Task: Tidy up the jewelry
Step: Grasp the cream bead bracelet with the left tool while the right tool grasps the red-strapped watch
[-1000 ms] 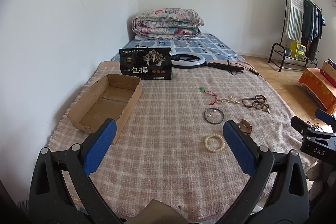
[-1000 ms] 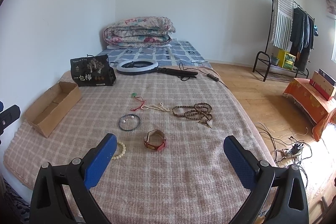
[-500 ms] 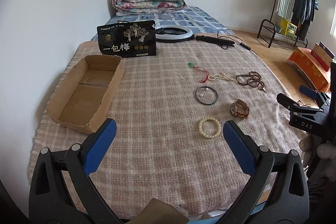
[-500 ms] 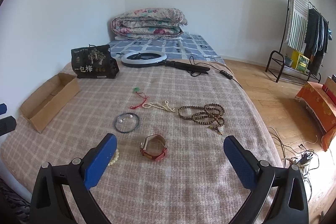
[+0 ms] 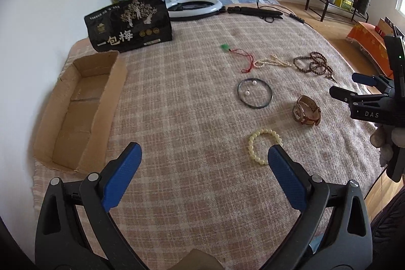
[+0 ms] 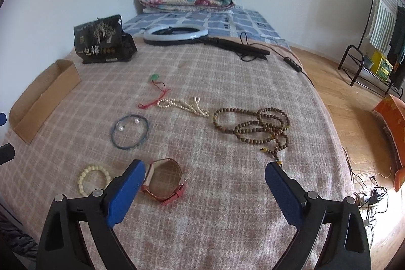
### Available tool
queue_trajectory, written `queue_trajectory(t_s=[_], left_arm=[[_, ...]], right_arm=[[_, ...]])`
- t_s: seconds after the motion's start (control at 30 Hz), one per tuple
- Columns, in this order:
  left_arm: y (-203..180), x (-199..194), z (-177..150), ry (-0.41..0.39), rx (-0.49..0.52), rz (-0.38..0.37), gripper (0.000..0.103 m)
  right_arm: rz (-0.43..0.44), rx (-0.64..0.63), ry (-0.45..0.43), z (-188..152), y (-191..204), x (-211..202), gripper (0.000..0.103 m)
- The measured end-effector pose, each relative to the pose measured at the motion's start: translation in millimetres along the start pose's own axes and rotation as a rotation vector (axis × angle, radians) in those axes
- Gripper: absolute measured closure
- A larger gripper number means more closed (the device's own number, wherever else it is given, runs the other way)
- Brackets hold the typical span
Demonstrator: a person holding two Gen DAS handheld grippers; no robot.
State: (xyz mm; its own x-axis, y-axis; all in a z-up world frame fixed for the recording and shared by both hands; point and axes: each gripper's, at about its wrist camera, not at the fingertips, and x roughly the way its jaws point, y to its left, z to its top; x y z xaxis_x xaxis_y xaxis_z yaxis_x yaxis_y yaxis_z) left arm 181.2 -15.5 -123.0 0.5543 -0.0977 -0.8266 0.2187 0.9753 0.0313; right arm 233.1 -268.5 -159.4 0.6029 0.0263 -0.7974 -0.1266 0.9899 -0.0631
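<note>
- both grippers, left gripper (image 5: 202, 166) and right gripper (image 6: 205, 184), are held with jaws wide apart and nothing gripped; the right gripper's jaws have just been closing slightly, nothing between them.
- the watch (image 6: 164, 181) lies just beside the right gripper's left finger; the jaws are best centred over it before being closed.
- the cardboard box (image 5: 78, 105), far left, is judged the destination.

A coarse, matt woven blanket in pink-beige check (image 6: 227, 194) covers the bed. The open brown box (image 5: 76, 103) is dull corrugated cardboard with ragged edges. The black snack pouch (image 5: 129, 22) has a glossy plastic sheen. The brown bead strand (image 6: 255, 128) looks like matt wood; the cream bead bracelet (image 5: 263, 146) looks smooth and waxy.
</note>
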Motion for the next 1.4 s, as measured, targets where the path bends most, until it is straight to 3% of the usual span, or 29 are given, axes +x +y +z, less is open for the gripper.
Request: queue_trajectory(t_s=[0.07, 0.13, 0.23, 0.37, 0.43, 0.63, 0.8, 1.13, 1.27, 1.4], left_arm=[[-2, 15, -1, 0.032, 0.005, -0.018, 0.011], [-4, 30, -2, 0.067, 0.004, -0.024, 0.034], [-8, 51, -6, 0.128, -0.012, -0.092, 0.046], [-19, 65, -10, 0.165, -0.007, -0.148, 0.049], [-24, 69, -10, 0.173, -0.012, -0.166, 0.058], [-29, 88, -6, 0.205, -0.053, -0.207, 0.066], [-34, 103, -3, 0.236, -0.058, -0.209, 0.074], [-40, 117, -4, 0.234, -0.044, -0.183, 0.075], [-44, 117, -4, 0.215, -0.023, -0.160, 0.085], [-43, 118, -2, 0.211, -0.034, -0.165, 0.097]], right_arm=[[0.012, 0.008, 0.031, -3, -2, 11, 0.010], [0.038, 0.027, 0.069, -5, -7, 22, 0.011], [0.065, 0.068, 0.114, -10, -12, 36, 0.017], [0.108, 0.097, 0.161, -13, -16, 50, 0.028], [0.121, 0.104, 0.175, -13, -15, 54, 0.029], [0.164, 0.099, 0.208, -14, -9, 63, 0.043], [0.163, 0.097, 0.228, -12, -5, 73, 0.050], [0.128, 0.076, 0.245, -9, 1, 81, 0.057], [0.112, 0.053, 0.245, -8, 6, 82, 0.066], [0.124, 0.041, 0.245, -8, 10, 81, 0.082]])
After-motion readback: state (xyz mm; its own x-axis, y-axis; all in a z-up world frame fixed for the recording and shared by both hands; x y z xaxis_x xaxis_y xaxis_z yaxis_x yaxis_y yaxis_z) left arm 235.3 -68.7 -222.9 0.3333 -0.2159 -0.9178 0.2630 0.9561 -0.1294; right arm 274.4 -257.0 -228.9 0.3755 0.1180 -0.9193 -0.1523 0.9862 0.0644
